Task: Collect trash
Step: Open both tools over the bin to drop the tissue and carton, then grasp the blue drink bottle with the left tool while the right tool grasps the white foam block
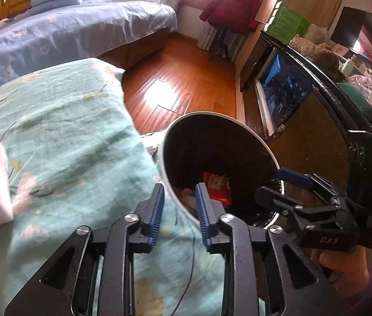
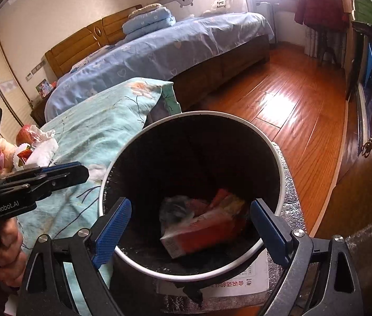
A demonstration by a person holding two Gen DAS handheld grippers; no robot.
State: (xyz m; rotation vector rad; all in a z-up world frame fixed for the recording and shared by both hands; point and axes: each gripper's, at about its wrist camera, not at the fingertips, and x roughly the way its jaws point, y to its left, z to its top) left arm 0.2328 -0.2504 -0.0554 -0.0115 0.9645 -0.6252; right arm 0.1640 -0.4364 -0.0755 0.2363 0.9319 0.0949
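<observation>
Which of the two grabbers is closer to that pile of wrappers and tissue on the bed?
Left. The left gripper hangs over the bed, near the trash pile; the right gripper is over the bin, farther away.

A bedroom with two covered beds and a sunlit wooden floor.

The teal floral quilt [image 2: 99, 121] lies in front of the bed with the blue heart-print sheet [image 2: 165, 50]; folded light-blue bedding [image 2: 147, 19] sits by its wooden headboard [image 2: 86, 42]. A dark red jacket [image 1: 232, 5] hangs near the bright window, above the glossy orange-brown plank floor [image 2: 291, 100].
</observation>
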